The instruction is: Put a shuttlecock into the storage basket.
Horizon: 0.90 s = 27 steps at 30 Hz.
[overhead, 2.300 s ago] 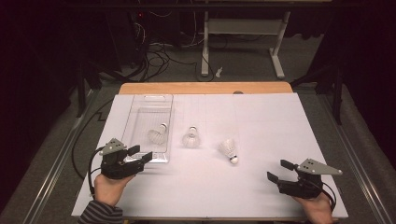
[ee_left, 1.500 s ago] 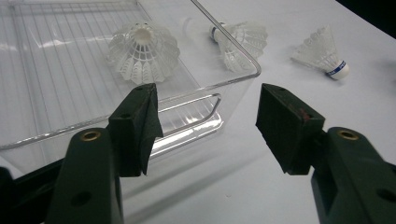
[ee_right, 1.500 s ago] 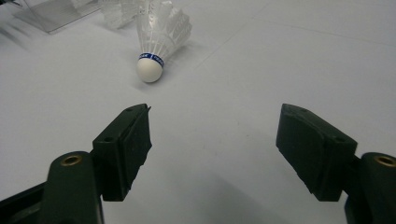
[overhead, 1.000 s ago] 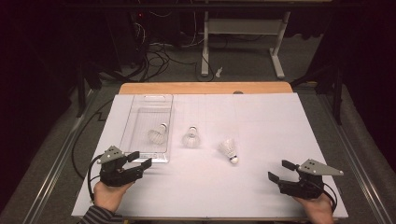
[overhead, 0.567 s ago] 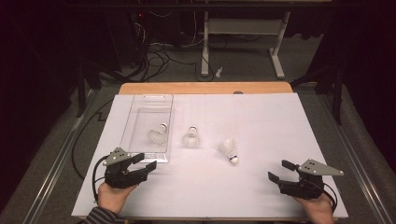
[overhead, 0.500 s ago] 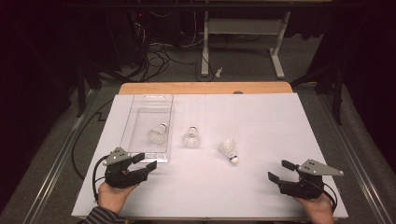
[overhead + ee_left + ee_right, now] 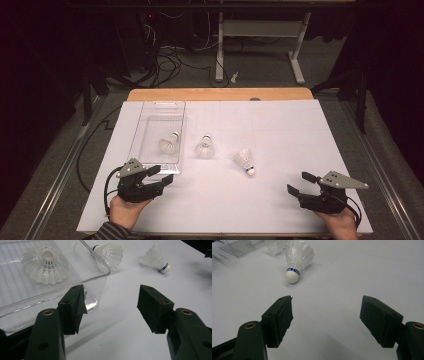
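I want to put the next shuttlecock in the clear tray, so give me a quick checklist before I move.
1. Left gripper open and empty: ok.
2. Right gripper open and empty: ok.
3. Room in the clear tray: ok, it holds one shuttlecock and the far part is bare.
4. Middle shuttlecock free to grasp: ok, standing on the white sheet beside the tray, apart from it.
5. Right shuttlecock free to grasp: ok, lying on its side, cork toward the right gripper.
6. Path between grippers and shuttlecocks: ok, bare sheet.
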### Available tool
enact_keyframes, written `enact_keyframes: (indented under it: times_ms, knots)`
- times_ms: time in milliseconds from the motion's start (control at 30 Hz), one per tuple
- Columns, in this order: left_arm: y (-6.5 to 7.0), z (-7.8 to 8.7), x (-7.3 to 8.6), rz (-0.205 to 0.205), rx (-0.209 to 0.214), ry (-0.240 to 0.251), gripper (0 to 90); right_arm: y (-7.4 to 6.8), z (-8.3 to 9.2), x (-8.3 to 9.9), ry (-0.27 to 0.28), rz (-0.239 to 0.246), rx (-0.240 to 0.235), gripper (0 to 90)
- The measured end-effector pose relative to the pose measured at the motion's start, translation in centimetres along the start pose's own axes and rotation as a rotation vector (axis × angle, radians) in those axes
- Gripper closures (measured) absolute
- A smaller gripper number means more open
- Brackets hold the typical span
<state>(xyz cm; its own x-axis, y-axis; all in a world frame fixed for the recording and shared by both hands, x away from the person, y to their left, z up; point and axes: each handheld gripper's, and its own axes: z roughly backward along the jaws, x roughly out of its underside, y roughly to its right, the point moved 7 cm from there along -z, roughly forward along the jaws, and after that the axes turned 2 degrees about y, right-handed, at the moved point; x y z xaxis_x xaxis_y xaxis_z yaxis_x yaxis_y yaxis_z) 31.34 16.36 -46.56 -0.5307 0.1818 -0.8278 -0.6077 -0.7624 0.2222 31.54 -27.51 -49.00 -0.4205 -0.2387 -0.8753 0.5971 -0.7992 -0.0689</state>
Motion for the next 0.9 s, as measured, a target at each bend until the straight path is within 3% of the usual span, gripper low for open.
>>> enact_keyframes:
  times_ms: [167,900]
  knots:
    - [0.3,0.0,-0.1,0.000,-0.011,-0.011,39.7,0.0,0.1,0.0,0.002,0.000,0.002,26.9]
    - [1.6,-1.2,-0.6,-0.015,0.033,-0.028,40.2,0.0,0.1,0.1,0.001,0.001,0.001,26.9]
